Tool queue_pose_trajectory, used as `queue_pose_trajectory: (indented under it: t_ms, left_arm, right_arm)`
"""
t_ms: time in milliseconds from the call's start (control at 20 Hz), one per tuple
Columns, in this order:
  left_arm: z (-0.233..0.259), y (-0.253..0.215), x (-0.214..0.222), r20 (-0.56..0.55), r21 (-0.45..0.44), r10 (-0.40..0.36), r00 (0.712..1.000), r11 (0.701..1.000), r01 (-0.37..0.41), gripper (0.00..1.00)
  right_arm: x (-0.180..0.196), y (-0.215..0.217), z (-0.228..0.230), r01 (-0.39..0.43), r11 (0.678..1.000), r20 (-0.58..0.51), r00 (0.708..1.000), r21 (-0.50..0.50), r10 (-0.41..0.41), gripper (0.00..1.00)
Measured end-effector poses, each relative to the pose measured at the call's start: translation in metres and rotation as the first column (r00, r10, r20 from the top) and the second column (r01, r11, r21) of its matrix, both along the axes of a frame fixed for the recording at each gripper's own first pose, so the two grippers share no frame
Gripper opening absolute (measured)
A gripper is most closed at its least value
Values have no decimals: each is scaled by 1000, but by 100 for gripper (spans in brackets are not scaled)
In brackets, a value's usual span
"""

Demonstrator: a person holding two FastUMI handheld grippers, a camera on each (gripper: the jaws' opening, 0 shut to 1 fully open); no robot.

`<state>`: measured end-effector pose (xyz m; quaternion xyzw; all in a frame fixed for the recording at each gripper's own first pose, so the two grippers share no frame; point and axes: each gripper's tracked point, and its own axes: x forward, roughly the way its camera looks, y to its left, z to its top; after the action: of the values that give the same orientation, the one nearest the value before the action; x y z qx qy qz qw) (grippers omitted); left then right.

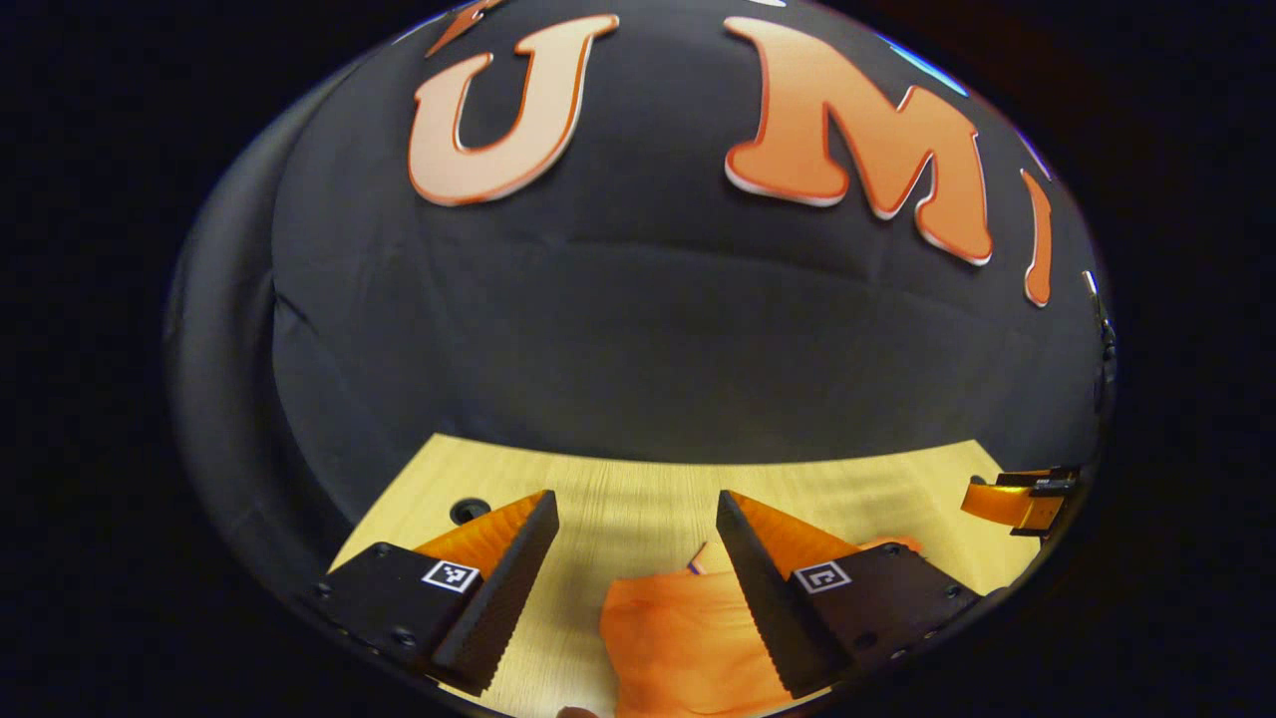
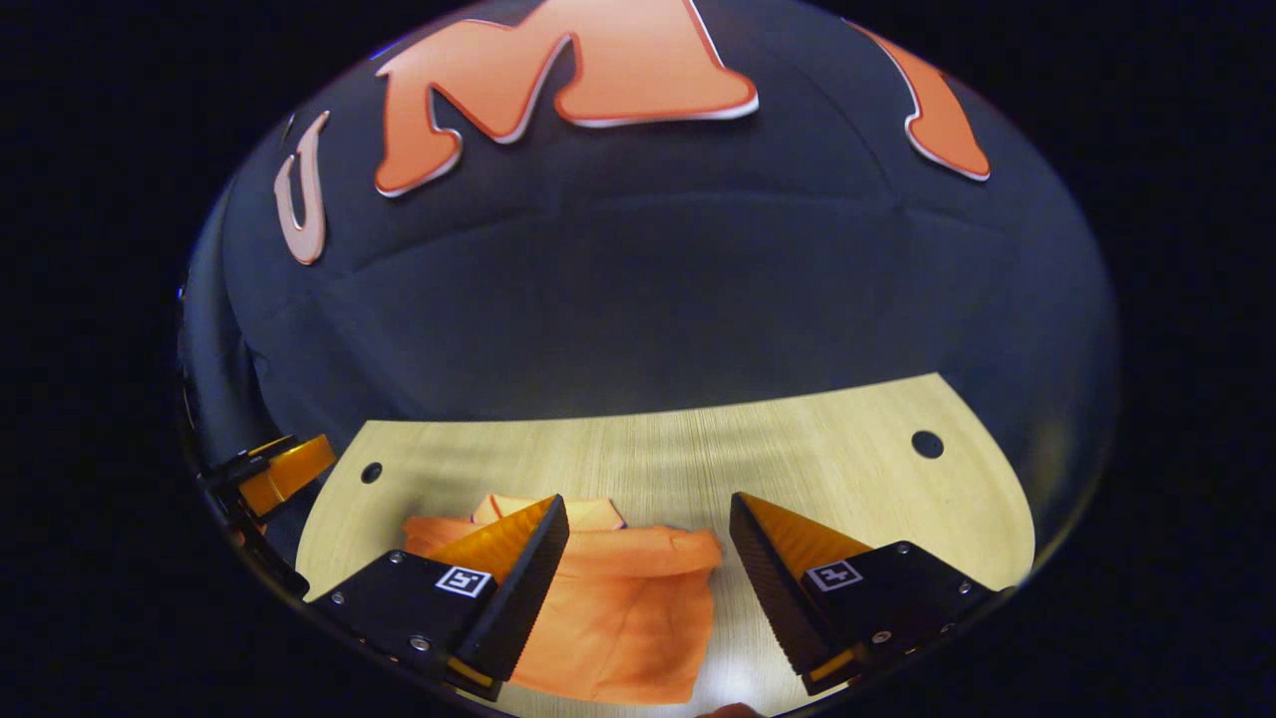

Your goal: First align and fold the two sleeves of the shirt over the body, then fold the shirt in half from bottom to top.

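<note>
The table point(image 2: 638, 449) carries the shirt point(image 2: 618, 598), lying under and between the right claw point(image 2: 648, 558)'s released fingers and beneath the left claw point(image 1: 638, 558), also released and empty. It looks already narrowed, so I judge the sleeve folds done; next, both must grasp the bottom hem.

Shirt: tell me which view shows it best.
The right gripper view: the orange shirt lies on the table with its collar end and one side edge visible. The left gripper view catches a corner of it between the open tongs.

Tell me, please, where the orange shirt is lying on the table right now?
The orange shirt lies on the wooden table, low in the right gripper view between the open right gripper fingers and nearer its left one.
</note>
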<state>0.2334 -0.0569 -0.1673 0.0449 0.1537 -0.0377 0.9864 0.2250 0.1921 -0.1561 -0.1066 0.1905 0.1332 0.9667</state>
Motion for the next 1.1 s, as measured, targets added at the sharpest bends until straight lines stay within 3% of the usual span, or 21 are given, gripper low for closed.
queue_pose_trajectory:
  t_ms: [350, 500, 650, 800, 1000, 1100]
  left_arm:
    - [106, -4, -82, 196, -48, -20, 980, 998, 30, 98]
    - [131, -5, -120, 279, -50, 12, 960, 999, 2, 98]
    - [138, -3, -162, 305, -60, 37, 952, 998, -20, 98]
    - [137, -5, -194, 318, -134, 46, 947, 991, -3, 98]
    - [124, -3, -203, 285, -193, 87, 954, 981, -32, 98]
    - [128, -1, -206, 317, -165, 95, 944, 985, -43, 98]
  right_arm:
    - [-106, 8, 97, -90, 995, 247, 966, 38, 78, 98]
    - [-148, 3, 108, -114, 989, 287, 954, 90, 84, 98]
    - [-179, -10, 117, -115, 986, 351, 934, 120, 66, 98]
    - [-205, -20, 121, -116, 987, 427, 903, 115, 56, 97]
    - [-213, -38, 107, -117, 977, 378, 925, 176, 43, 98]
    - [-213, -53, 106, -103, 980, 380, 924, 172, 31, 98]
